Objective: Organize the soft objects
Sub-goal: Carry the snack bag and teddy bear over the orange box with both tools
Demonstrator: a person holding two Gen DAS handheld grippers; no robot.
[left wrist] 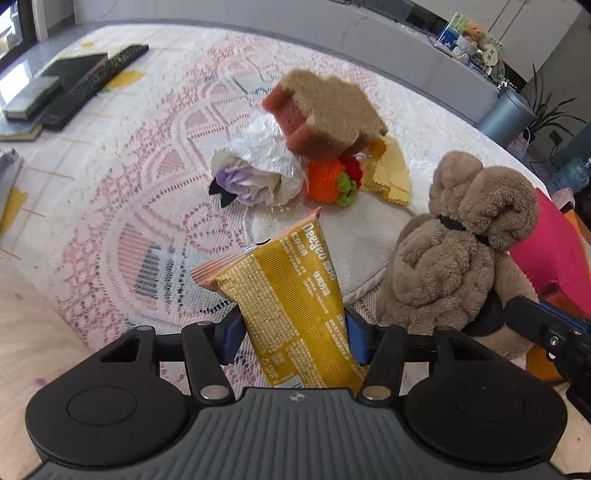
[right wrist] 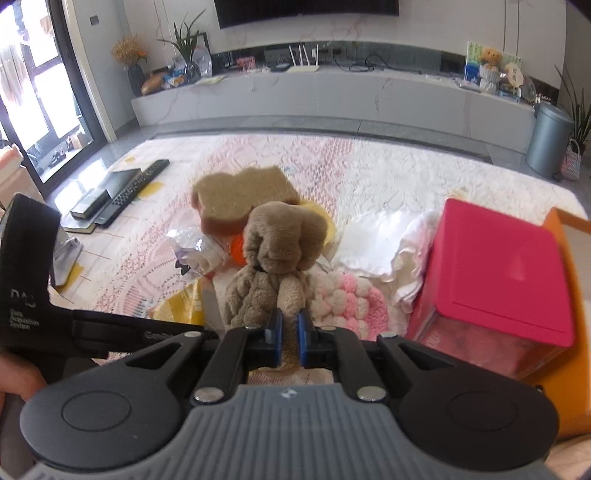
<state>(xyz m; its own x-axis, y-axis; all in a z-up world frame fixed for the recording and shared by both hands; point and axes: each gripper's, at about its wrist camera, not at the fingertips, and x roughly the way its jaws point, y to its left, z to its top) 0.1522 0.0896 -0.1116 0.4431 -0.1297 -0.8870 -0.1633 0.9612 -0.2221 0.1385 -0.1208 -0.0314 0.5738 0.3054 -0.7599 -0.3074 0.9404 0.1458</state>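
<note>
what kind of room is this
Most likely a home living room: a wall-mounted TV hangs above a long low media console, and a large lace-patterned rug covers the floor, with potted plants nearby.

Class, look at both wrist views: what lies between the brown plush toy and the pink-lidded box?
In the right wrist view, a pink-and-white knitted piece and white cloth lie between the brown plush toy and the pink-lidded box.
</note>
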